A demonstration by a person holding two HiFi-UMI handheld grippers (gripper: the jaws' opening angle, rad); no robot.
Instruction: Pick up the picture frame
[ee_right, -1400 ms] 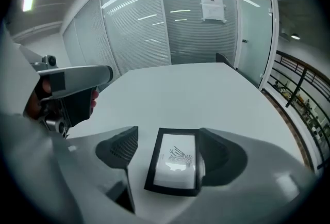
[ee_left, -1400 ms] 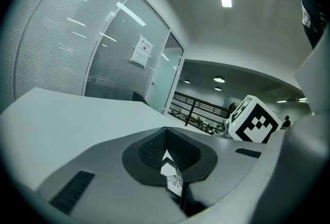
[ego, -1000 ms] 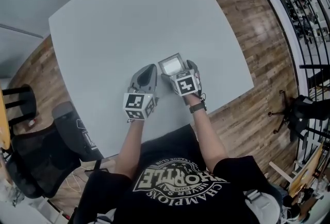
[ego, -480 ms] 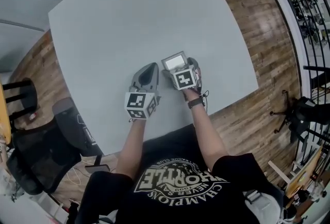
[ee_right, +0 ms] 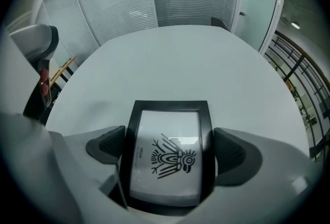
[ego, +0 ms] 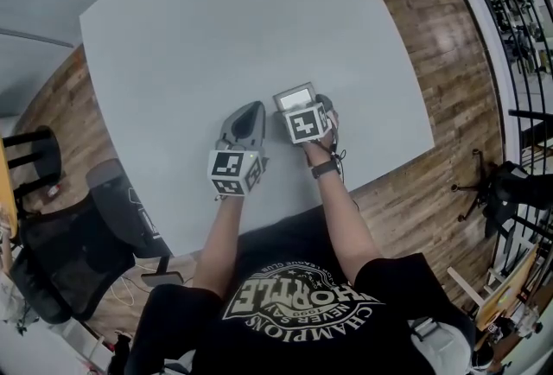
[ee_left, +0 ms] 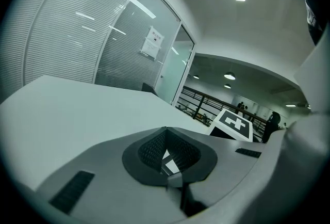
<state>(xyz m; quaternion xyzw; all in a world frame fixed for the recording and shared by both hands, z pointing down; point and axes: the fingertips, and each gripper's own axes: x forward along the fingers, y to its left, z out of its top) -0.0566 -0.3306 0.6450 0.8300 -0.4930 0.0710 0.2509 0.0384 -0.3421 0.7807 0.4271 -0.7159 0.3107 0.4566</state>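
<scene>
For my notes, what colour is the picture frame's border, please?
Picture frame: black border, best in the right gripper view.

**Colour and pattern reference, located from the table (ego: 216,28)**

The table is plain pale grey. On it, the picture frame (ee_right: 167,156) has a black border around a white sheet printed with a black stylised emblem. Above the table, the left gripper (ego: 250,112) and right gripper (ee_right: 167,148) are light grey with dark grey textured pads. Their marker cubes (ego: 232,173) carry black square patterns on white. Around the table, the floor (ego: 415,28) is brown wood plank.
</scene>
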